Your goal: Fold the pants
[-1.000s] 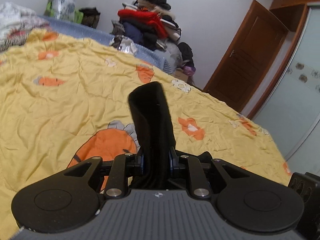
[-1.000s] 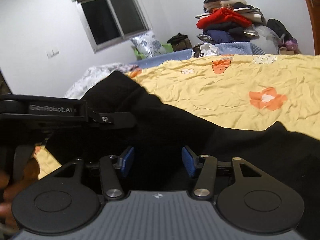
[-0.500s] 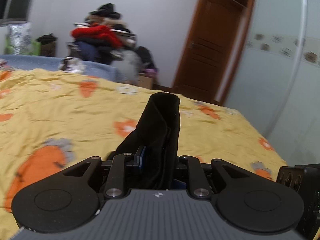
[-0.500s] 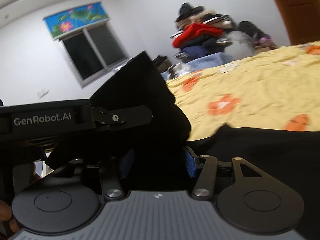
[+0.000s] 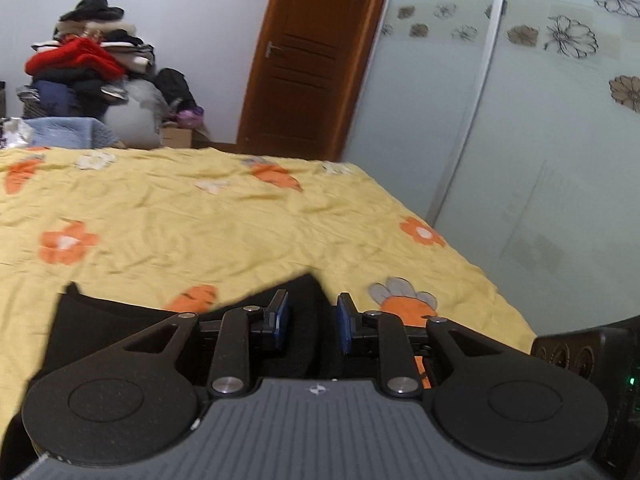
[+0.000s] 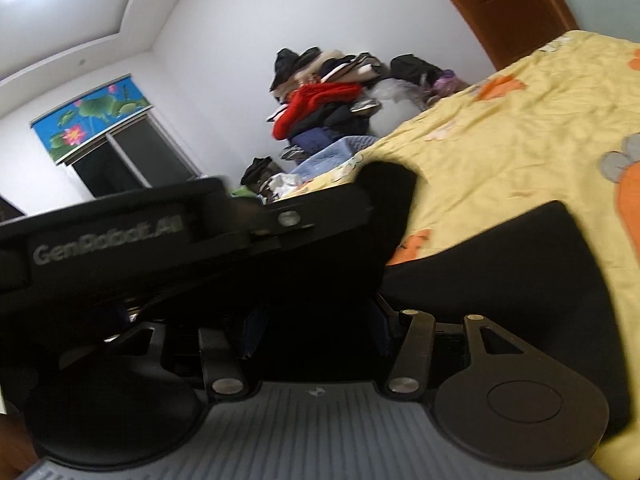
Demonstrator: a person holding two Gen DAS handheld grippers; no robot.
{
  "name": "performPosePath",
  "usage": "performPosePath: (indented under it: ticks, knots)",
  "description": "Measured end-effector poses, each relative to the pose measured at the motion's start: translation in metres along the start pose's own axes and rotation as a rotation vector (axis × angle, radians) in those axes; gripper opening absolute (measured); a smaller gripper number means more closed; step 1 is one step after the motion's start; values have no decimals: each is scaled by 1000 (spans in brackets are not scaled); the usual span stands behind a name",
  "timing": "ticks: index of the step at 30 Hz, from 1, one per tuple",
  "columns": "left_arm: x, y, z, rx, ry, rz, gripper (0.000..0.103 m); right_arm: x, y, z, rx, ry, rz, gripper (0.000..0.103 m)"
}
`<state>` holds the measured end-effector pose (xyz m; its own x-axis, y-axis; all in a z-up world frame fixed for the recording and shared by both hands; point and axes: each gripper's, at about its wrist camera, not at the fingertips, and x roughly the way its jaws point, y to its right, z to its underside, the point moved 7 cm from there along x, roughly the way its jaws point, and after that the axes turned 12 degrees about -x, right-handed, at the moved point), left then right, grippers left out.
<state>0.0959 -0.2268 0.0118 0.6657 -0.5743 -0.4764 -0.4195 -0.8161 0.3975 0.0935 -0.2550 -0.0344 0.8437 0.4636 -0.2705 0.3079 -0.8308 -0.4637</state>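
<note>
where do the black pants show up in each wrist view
Left wrist: the black pants lie low on the left, spreading from the left edge under and between the left claw, on the yellow bedspread.
Right wrist: the pants fill the lower centre and right, running under the right claw.
Shared landmark: the clothes pile with the red garment.

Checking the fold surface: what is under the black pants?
The black pants lie on the yellow bedspread, whose carrot print shows at their edge. Whatever is directly beneath the cloth stays covered.
</note>
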Motion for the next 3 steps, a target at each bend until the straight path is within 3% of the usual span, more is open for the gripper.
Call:
performPosePath:
  ticks: [3]
  knots:
    - [22, 9, 8, -19, -46, 36, 27, -7, 20, 4, 56, 3, 23, 52]
